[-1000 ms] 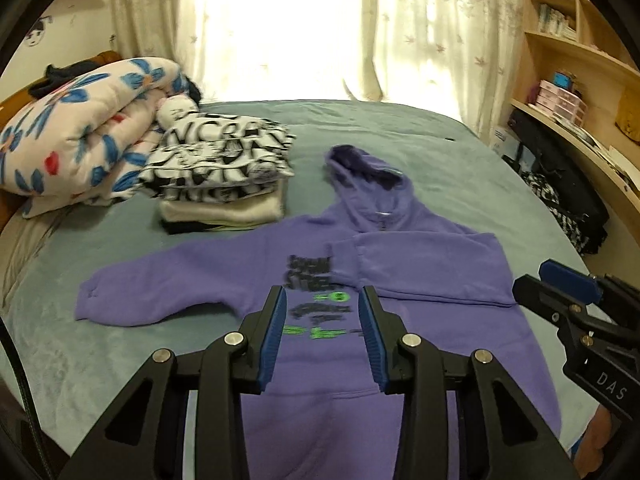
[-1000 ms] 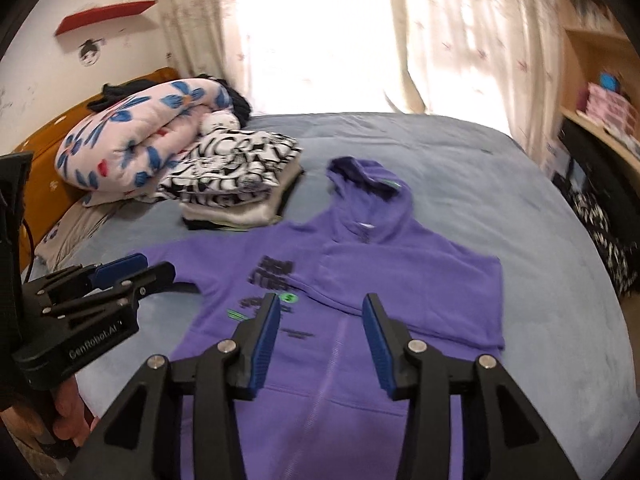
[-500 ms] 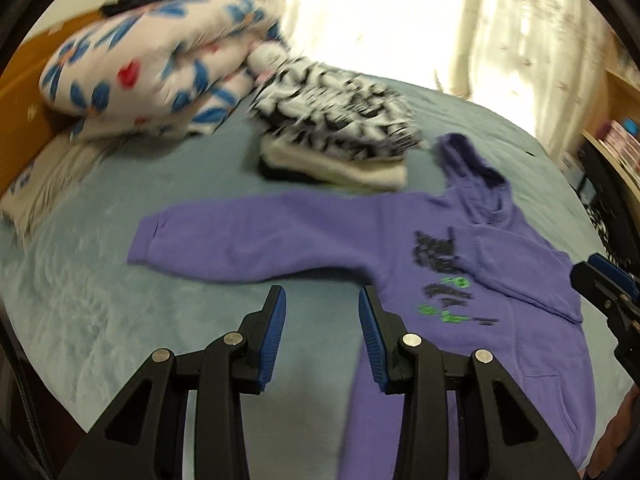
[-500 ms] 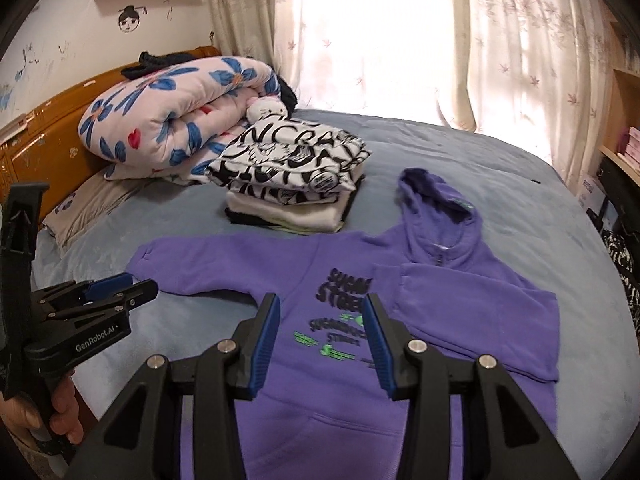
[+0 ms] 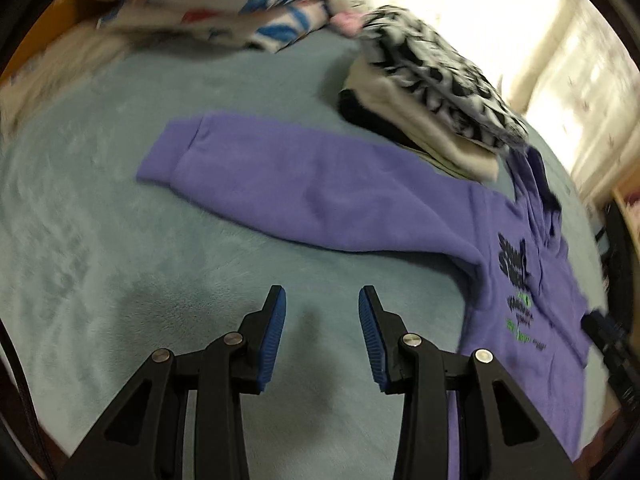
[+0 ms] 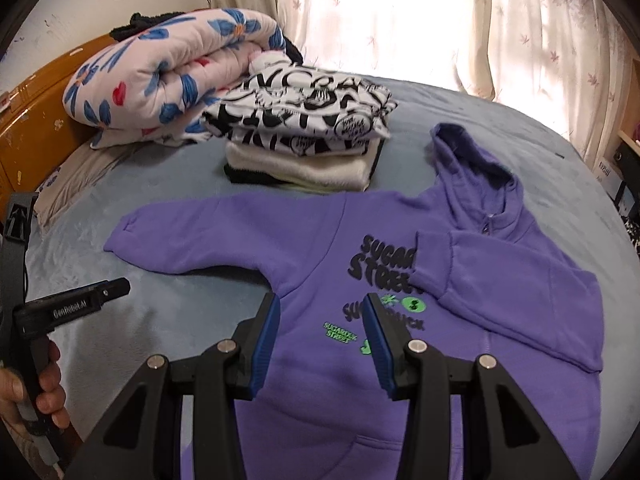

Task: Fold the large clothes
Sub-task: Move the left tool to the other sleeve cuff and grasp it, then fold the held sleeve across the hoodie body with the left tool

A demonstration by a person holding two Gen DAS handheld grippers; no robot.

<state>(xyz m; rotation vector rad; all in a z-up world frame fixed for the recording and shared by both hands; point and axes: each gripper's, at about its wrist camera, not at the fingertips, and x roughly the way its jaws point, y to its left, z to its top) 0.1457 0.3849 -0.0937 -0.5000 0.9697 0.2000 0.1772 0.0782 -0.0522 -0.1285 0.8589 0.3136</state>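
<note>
My left gripper (image 5: 322, 336) hangs part-open and empty over the bedspread (image 5: 120, 280); my right gripper (image 6: 320, 336) gapes empty above the purple hoodie (image 6: 320, 248).

Daylit room, backlit by a curtained window; one view blurred.

Window glare (image 6: 400, 20) washes out the curtains. Left wrist view is smeared by motion blur, worst on the quilt (image 5: 224, 4) and clothes stack (image 5: 432, 92); right wrist view is sharp. Fisheye bends both views at dark edges; soft shadow on the bed (image 5: 316, 368).
</note>
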